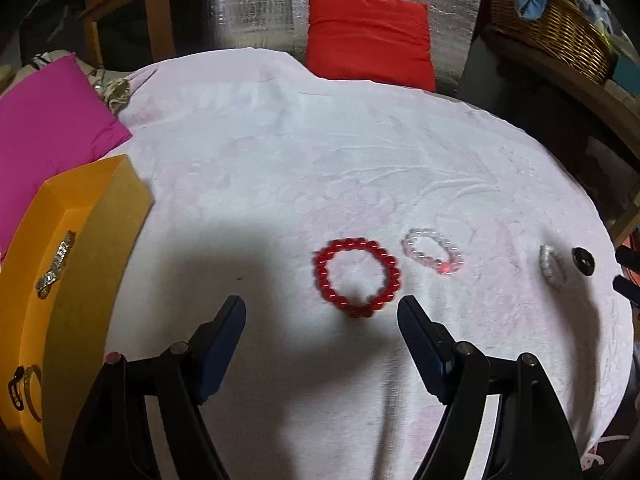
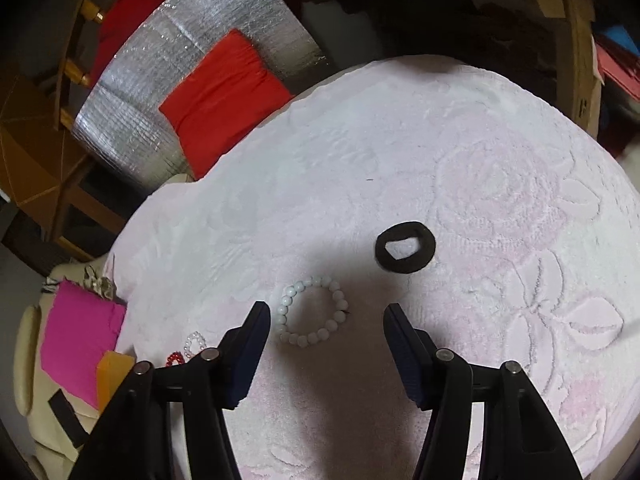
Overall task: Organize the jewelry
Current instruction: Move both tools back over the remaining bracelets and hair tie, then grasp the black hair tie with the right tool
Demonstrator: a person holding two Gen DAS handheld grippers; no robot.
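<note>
A red bead bracelet (image 1: 356,278) lies on the white towel (image 1: 280,160), just ahead of my open, empty left gripper (image 1: 322,312). A pale pink bead bracelet (image 1: 432,252) lies to its right, then a white bead bracelet (image 1: 551,266) and a black ring (image 1: 583,261). An orange box (image 1: 72,280) at the left holds a silver chain (image 1: 56,264) and a gold bangle (image 1: 30,396). In the right wrist view, the white bead bracelet (image 2: 314,310) lies between the fingertips of my open, empty right gripper (image 2: 326,316). The black ring (image 2: 405,247) lies beyond it.
A magenta cloth (image 1: 52,136) lies at the left and a red cloth (image 1: 368,40) at the far edge, on a silver foil sheet (image 1: 256,4). A wicker basket (image 1: 556,28) stands at the back right. The towel (image 2: 480,160) stretches on to the right.
</note>
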